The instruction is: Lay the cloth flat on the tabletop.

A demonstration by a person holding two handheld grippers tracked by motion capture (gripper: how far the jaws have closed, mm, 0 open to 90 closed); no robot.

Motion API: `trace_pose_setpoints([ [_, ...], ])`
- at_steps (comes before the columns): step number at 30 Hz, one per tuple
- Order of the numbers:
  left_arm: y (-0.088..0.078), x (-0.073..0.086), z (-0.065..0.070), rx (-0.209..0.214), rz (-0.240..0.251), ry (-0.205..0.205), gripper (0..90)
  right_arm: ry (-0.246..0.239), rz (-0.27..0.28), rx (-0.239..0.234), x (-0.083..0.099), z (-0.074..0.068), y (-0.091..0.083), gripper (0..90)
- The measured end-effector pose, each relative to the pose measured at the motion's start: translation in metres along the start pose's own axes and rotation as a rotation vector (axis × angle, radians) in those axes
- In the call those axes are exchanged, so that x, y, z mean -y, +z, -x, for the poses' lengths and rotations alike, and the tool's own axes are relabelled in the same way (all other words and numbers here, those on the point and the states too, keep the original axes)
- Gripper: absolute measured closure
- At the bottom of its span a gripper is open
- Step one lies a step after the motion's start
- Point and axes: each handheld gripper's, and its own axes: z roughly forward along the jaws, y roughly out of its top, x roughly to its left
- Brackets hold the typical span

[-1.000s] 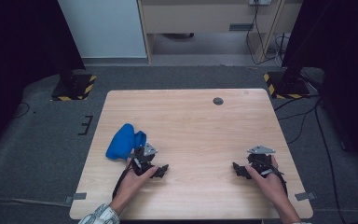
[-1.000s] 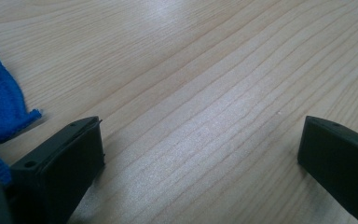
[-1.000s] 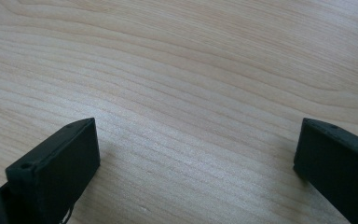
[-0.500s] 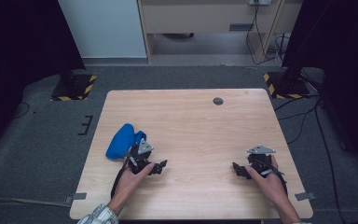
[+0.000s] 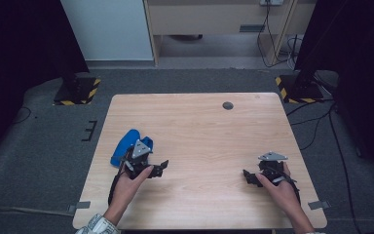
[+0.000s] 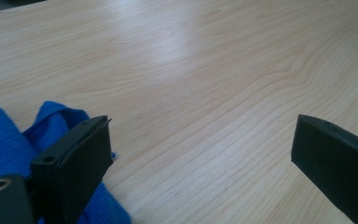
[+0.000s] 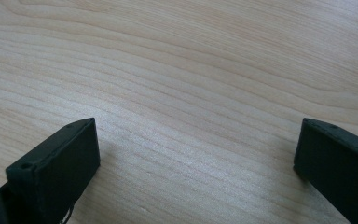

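high view: a blue cloth (image 5: 124, 146) lies bunched near the left edge of the table (image 5: 199, 122), toward the near left corner. the left gripper (image 5: 161, 168) sits just beside it on the cloth's right, pointing toward the table's middle, and the right gripper (image 5: 248, 176) rests near the near right corner, well apart from the cloth. judging by this, the work on the cloth has hardly begun: it is crumpled, not gripped by either tool, and picking it up or spreading it is all left to do.

left gripper view: the blue cloth (image 6: 2, 140) shows at the lower left, behind and under the left-hand jaw (whether that jaw's outer side brushes the fabric or merely covers it, i cannot tell). the jaws stand wide apart with bare wood between them, holding nothing.

right gripper view: the jaws are spread just as wide over plain table (image 7: 191, 70) grain, with nothing between them and nothing touched.
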Motion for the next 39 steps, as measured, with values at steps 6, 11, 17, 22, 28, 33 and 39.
trace_pose_setpoints([
  [6, -0.006, 0.001, -0.021, -0.054, -0.004, -0.021, 4.7, 0.001, 0.000, 0.000, 0.000, 0.000, 0.000, 0.4],
  [11, -0.011, 0.005, -0.040, -0.089, -0.007, -0.054, 5.0, 0.001, 0.000, 0.000, 0.000, 0.000, 0.000, 0.4],
  [17, -0.016, 0.011, -0.059, -0.145, -0.015, -0.087, 5.0, 0.001, 0.000, 0.000, 0.000, 0.000, 0.000, 0.4],
  [22, -0.017, 0.017, -0.072, -0.169, -0.020, -0.103, 5.0, 0.001, 0.000, 0.000, 0.000, 0.000, 0.000, 0.5],
  [28, -0.014, 0.025, -0.078, -0.187, -0.033, -0.101, 4.9, 0.000, 0.000, 0.000, 0.000, 0.000, 0.000, 0.5],
  [33, -0.009, 0.029, -0.081, -0.200, -0.060, -0.086, 5.5, -0.001, 0.001, 0.001, 0.000, 0.000, 0.000, 0.4],
  [39, -0.003, 0.034, -0.084, -0.191, -0.096, -0.108, 10.8, 0.000, 0.000, 0.000, 0.000, 0.000, 0.000, 0.5],
])
